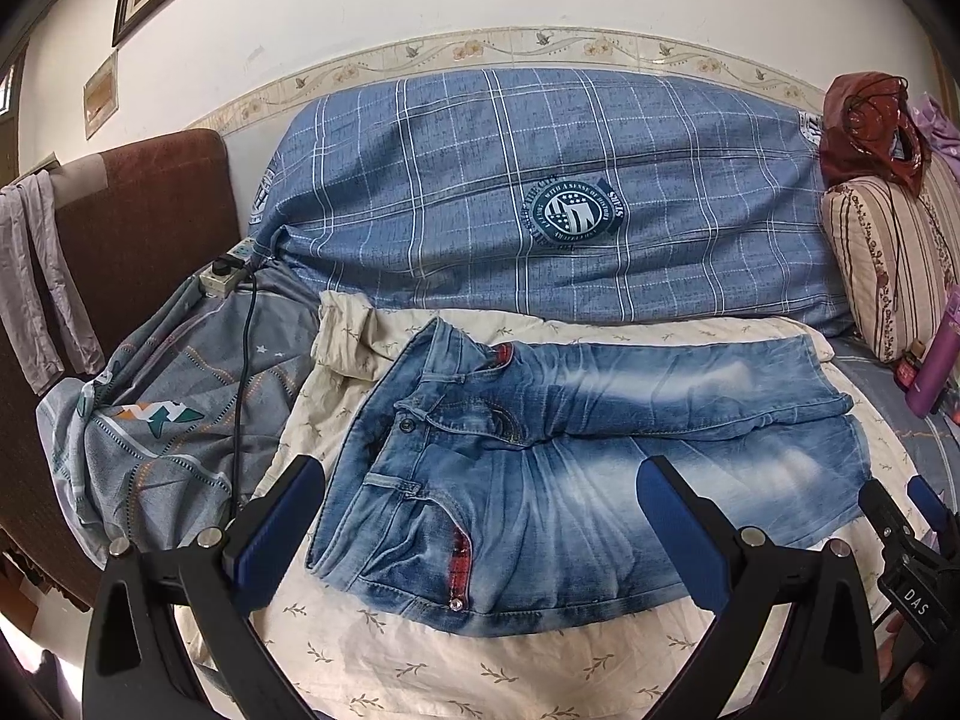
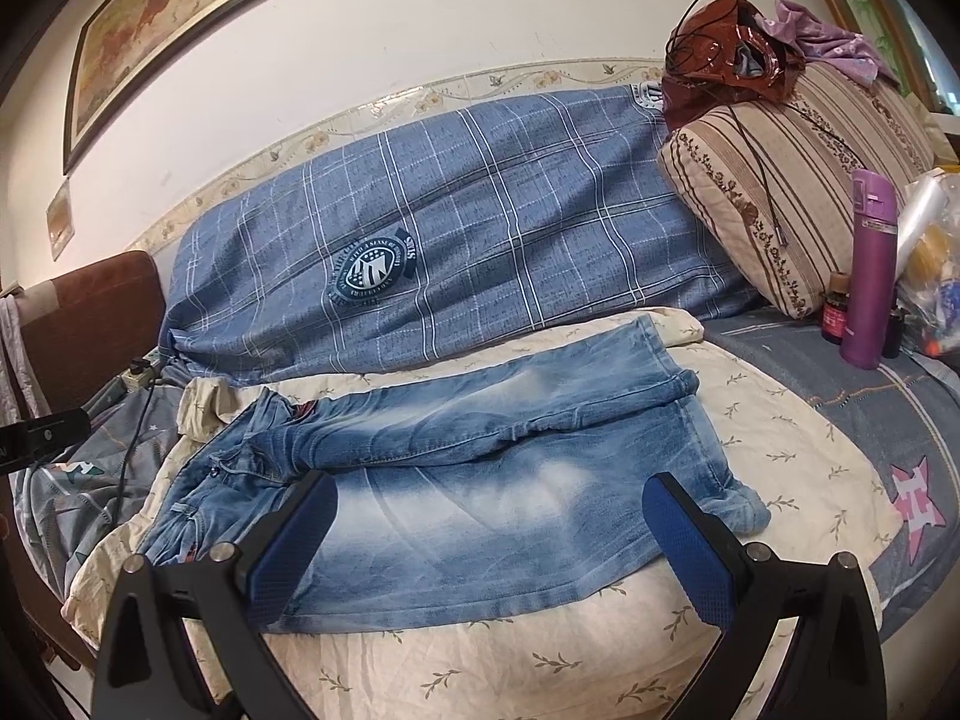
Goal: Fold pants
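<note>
Faded blue jeans (image 1: 540,450) lie on a cream leaf-print cloth (image 1: 420,660) on the bed, waistband at the left, legs running right, the far leg lying partly over the near one. They also show in the right wrist view (image 2: 480,480). My left gripper (image 1: 480,516) is open and empty, hovering over the waist and near hip. My right gripper (image 2: 486,540) is open and empty over the near leg. The right gripper's tip also shows at the right edge of the left wrist view (image 1: 906,516).
A blue plaid quilt (image 1: 540,192) lies behind the jeans against the wall. A striped pillow (image 2: 780,192), a purple bottle (image 2: 867,276) and small jars stand at the right. A power strip (image 1: 225,273) with a black cord and a grey sheet (image 1: 168,420) lie at the left.
</note>
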A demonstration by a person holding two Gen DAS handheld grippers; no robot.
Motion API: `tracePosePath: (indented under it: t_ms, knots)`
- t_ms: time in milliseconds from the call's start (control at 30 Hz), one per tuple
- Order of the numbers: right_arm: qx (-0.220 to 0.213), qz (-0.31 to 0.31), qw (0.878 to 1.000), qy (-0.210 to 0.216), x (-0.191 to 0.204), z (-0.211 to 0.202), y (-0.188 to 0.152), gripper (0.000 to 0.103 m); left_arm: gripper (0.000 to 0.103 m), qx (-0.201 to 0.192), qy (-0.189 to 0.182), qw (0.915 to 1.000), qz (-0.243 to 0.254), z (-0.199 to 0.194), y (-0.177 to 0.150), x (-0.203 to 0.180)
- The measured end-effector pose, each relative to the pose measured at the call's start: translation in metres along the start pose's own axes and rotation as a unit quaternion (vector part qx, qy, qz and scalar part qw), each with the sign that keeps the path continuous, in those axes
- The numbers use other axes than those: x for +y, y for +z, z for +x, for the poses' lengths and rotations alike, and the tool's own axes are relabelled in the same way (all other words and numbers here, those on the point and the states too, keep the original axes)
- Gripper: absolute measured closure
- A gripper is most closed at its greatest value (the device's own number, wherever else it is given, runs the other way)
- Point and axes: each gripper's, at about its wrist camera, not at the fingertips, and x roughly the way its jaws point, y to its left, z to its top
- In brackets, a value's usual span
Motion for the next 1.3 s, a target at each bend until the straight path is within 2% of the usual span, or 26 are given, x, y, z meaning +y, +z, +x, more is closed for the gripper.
tracePosePath:
  t_ms: [467, 733, 1100, 1300]
  knots:
    - [0.031, 0.006, 0.999, -0.009, -0.006, 0.02, 0.001, 0.0, 0.0, 0.018, -0.005, 0.9998, 0.003, 0.028, -0.001, 0.001]
    - [0.047, -0.006, 0.998, -0.033, -0.016, 0.046, 0.008, 0.0, 0.0, 0.042, -0.005, 0.9991, 0.001, 0.057, -0.006, 0.005]
    - [0.053, -0.015, 0.998, -0.035, -0.015, 0.072, 0.019, 0.0, 0.0, 0.063, 0.0, 0.998, 0.003, 0.096, -0.007, 0.012]
    - [0.064, -0.022, 0.997, -0.047, -0.029, 0.1, 0.038, 0.0, 0.0, 0.099, -0.009, 0.995, 0.0, 0.137, 0.006, 0.026]
